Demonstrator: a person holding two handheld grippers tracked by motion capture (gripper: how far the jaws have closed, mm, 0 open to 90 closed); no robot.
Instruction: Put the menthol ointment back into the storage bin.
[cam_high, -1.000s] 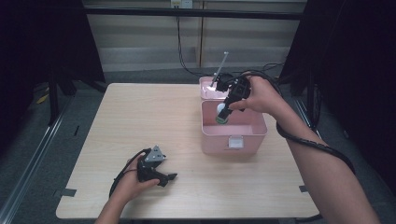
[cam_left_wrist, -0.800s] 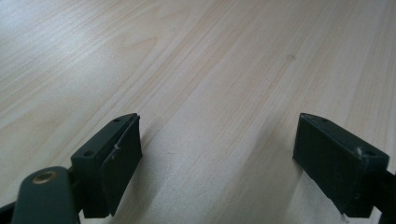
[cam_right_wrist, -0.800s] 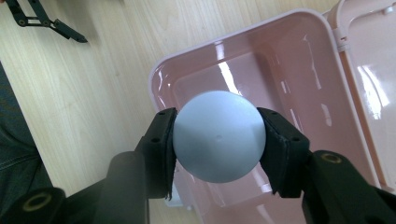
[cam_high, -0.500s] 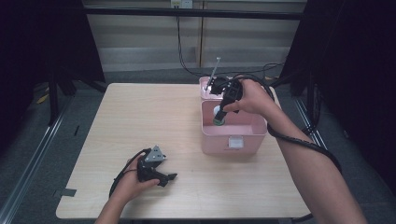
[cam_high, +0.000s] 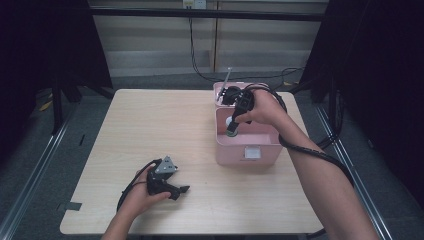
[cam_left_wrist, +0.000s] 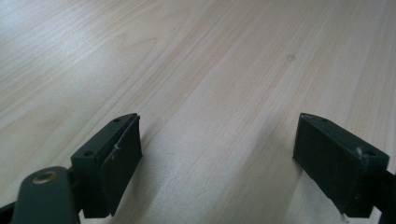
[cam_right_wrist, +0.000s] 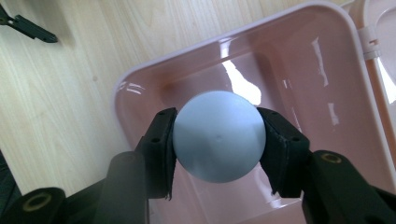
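My right gripper (cam_right_wrist: 217, 140) is shut on a pale blue ball (cam_right_wrist: 218, 135), with a pad pressed to each side of it. It points down over the open pink box (cam_right_wrist: 327, 56), and the ball hangs above the box's shiny inside. From above, the right gripper (cam_high: 232, 127) reaches into the top of the pink box (cam_high: 247, 152) at the table's right, the ball (cam_high: 230, 121) partly hidden by the hand. My left gripper (cam_high: 172, 189) rests low on the table near the front left. Its jaws stand wide apart over bare wood, left gripper (cam_left_wrist: 217, 158) open with nothing between them.
The box's pink lid (cam_high: 220, 92) stands hinged open behind it, with a thin rod (cam_high: 228, 76) sticking up there. Cables trail from both grippers. The wooden table (cam_high: 150, 125) has bare room across its left and middle. Dark frames and a rail flank the table.
The right gripper has sunk with the ball, from above the box's rim down into its opening. The left gripper has stayed in place.
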